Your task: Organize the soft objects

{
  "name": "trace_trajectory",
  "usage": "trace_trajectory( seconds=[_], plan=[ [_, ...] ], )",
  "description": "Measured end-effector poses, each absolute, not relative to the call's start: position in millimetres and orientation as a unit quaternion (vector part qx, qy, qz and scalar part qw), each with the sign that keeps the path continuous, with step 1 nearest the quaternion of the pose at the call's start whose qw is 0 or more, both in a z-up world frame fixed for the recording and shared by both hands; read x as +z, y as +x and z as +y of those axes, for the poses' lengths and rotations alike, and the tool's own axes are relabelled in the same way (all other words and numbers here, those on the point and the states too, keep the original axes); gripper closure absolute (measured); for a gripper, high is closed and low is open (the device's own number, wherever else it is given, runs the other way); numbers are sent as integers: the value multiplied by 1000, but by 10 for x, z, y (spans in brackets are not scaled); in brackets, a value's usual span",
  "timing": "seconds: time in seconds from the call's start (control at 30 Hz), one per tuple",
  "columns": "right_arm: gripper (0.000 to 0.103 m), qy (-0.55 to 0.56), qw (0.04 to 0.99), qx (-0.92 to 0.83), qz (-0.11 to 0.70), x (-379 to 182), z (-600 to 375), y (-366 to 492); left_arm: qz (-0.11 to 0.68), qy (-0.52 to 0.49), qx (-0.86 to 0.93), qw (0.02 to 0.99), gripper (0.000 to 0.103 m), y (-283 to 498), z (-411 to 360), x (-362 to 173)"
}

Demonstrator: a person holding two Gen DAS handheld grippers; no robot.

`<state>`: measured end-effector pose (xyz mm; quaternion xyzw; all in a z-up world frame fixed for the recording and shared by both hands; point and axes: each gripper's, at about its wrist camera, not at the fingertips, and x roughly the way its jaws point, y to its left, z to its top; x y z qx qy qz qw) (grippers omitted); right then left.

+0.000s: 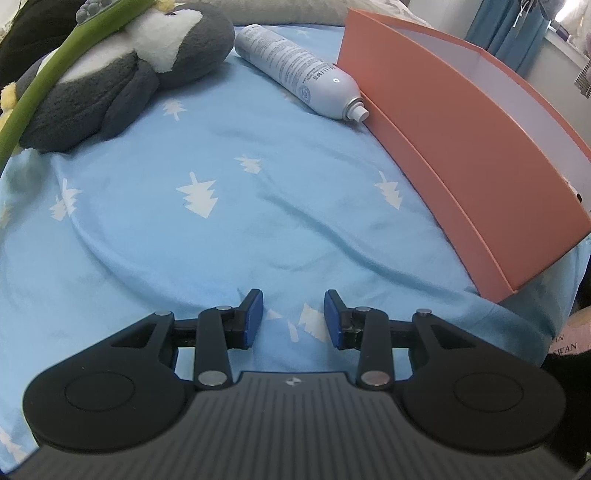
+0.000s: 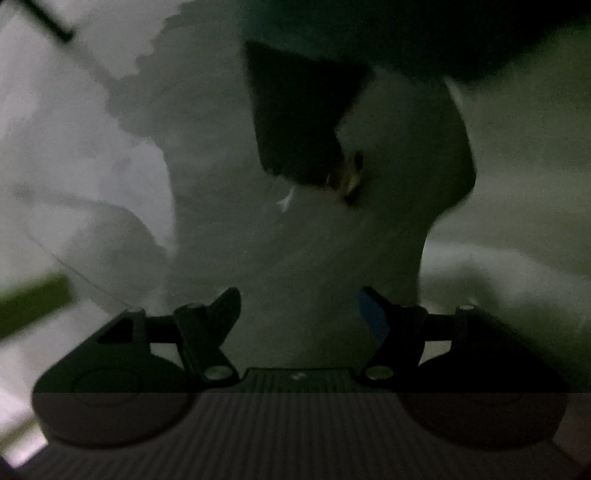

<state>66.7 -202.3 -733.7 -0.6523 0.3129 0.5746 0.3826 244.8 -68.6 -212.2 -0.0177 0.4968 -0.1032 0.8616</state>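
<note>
A grey and white penguin plush [image 1: 122, 70] lies at the far left of the blue bedsheet [image 1: 221, 229], with a green plush stem [image 1: 55, 74] draped over it. My left gripper [image 1: 293, 306] hovers over bare sheet near the front, open, with nothing between its blue pads. The right wrist view is dark and very close. My right gripper [image 2: 299, 306] points down at a white soft toy [image 2: 295, 243] with a dark patch [image 2: 299, 110]. Its jaws stand wide, the white fabric lies between them, and the right blue pad's face is exposed, so I see no pressing.
A white spray can [image 1: 295, 70] lies on its side against an orange open box [image 1: 461, 155] standing along the right side of the bed. A blue curtain [image 1: 506, 33] hangs behind it. A green strip [image 2: 29, 302] shows at the left in the right wrist view.
</note>
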Motion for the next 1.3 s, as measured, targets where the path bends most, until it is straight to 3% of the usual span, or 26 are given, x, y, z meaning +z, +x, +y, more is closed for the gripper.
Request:
trace_trajectory(
  seconds=[0.23, 0.4, 0.6, 0.87, 1.3],
  plan=[
    [31, -508, 410, 496, 573, -7396, -2022, 1011, 494, -23, -114, 862, 62, 2409, -706, -2088],
    [31, -343, 499, 391, 693, -7341, -2187, 1332, 493, -30, -120, 861, 62, 2399, -676, -2066],
    [31, -221, 588, 313, 712, -7243, -2340, 1432, 493, -43, -122, 860, 62, 2403, -636, -2074],
    [32, -81, 639, 245, 725, -7153, -2466, 1570, 493, -57, -129, 859, 62, 2407, -587, -2111],
    [32, 41, 729, 155, 665, -7187, -2416, 1618, 488, -80, -132, 859, 62, 2399, -481, -2054]
  ],
)
